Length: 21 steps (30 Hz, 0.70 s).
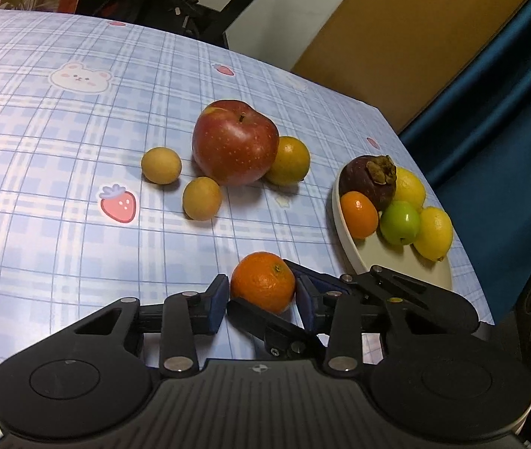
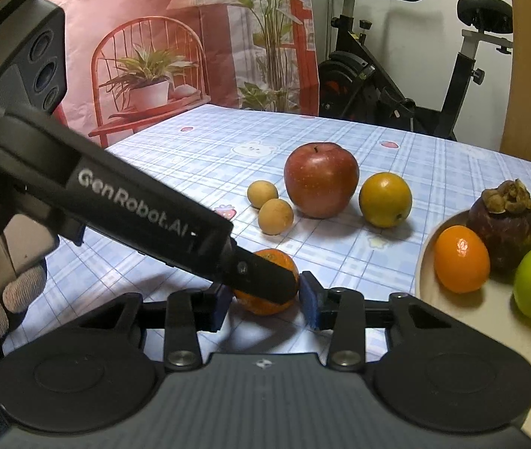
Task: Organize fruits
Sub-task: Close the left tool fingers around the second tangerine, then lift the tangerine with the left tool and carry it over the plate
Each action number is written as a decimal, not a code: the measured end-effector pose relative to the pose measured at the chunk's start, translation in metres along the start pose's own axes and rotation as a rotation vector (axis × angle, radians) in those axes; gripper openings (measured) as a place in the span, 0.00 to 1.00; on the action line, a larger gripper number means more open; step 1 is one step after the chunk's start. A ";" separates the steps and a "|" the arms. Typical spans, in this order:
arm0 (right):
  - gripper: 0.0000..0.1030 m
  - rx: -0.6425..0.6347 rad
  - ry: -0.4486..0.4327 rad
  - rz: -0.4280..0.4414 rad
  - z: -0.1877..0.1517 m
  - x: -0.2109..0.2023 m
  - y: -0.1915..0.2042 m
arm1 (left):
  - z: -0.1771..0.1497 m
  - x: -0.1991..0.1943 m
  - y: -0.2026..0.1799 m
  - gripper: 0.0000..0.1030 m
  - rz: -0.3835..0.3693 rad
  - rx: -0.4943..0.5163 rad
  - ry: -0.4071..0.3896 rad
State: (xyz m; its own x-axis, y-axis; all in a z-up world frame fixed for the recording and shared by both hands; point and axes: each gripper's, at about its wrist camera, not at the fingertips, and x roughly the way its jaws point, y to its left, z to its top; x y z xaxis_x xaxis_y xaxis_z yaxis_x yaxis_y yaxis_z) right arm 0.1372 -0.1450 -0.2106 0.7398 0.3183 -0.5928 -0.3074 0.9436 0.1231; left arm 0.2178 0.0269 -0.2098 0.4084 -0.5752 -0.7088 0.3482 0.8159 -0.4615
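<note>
We see both tongs clenched on one mandarin (image 1: 263, 280) at the near edge of the desk (image 1: 59, 149): the left tongs (image 1: 261, 295) and the right tongs (image 2: 265, 295) each press their blue pads to its sides. Farther off sit a red apple (image 1: 235, 142) and small fruits; a plate (image 1: 396, 258) of fruit lies right.

right gripper (image 2: 265, 301) – blue pads on either side of a mandarin (image 2: 265, 292) on the near tablecloth (image 2: 198, 149) | left gripper (image 2: 258, 280) slants in from the left, its finger across the mandarin | far: red apple (image 2: 321, 179), two small tan fruits | right: plate (image 2: 424, 262) – fruit inside
</note>
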 end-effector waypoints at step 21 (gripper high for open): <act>0.40 0.074 -0.232 -0.058 0.009 -0.068 -0.010 | 0.021 -0.026 -0.099 0.39 0.129 0.224 -0.042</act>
State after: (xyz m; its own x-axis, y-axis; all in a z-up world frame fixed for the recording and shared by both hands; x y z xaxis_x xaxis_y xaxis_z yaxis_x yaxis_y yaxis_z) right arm 0.0955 -0.1755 -0.1646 0.8752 0.2679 -0.4028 -0.2219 0.9622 0.1576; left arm 0.1905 -0.0398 -0.1346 0.4947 -0.4728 -0.7292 0.4672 0.8522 -0.2356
